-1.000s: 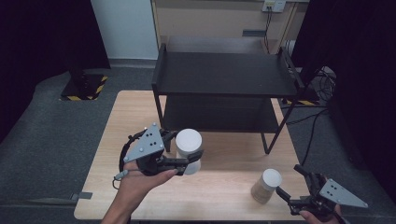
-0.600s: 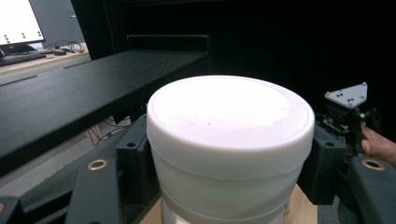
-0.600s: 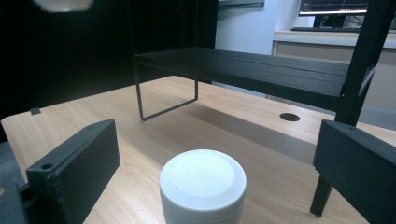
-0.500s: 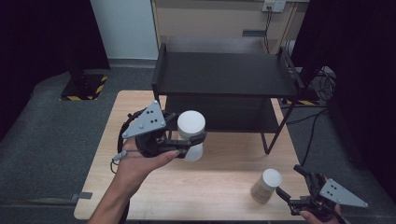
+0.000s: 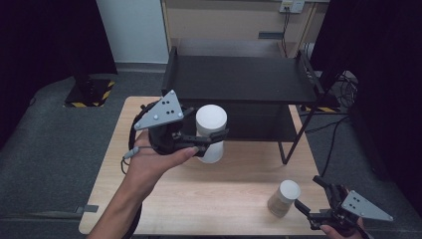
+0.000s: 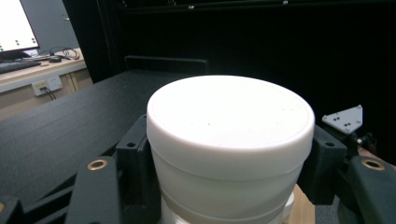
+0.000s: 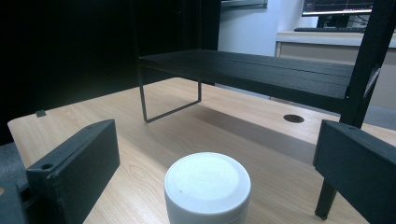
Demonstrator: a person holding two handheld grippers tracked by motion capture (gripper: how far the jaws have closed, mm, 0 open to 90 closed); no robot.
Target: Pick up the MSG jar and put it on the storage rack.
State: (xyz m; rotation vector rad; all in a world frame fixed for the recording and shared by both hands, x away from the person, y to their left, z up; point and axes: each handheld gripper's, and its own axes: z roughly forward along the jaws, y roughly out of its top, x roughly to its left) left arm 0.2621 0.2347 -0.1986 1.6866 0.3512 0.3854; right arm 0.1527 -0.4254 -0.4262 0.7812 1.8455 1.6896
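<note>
A large white lidded jar (image 5: 211, 119) hangs above the wooden table (image 5: 164, 209), just in front of the black shelf rack (image 5: 239, 79). My left gripper (image 5: 213, 141) is shut on its sides, and in the left gripper view the jar (image 6: 229, 135) sits tight between both black jaws. A smaller white-lidded jar (image 5: 283, 197) stands on the table at the front right. My right gripper (image 5: 307, 191) is open right beside it. In the right gripper view that small jar (image 7: 207, 186) stands low between the spread jaws, which do not touch it.
The rack has a top shelf (image 7: 261, 65) and a lower shelf (image 5: 259, 124), with thin legs (image 5: 282, 149) on the table. The table's front edge runs close to my right gripper. Dark curtains and grey floor surround the table.
My left gripper has lifted the large jar higher and carried it a little toward the rack. The right gripper and the small jar have stayed put.
</note>
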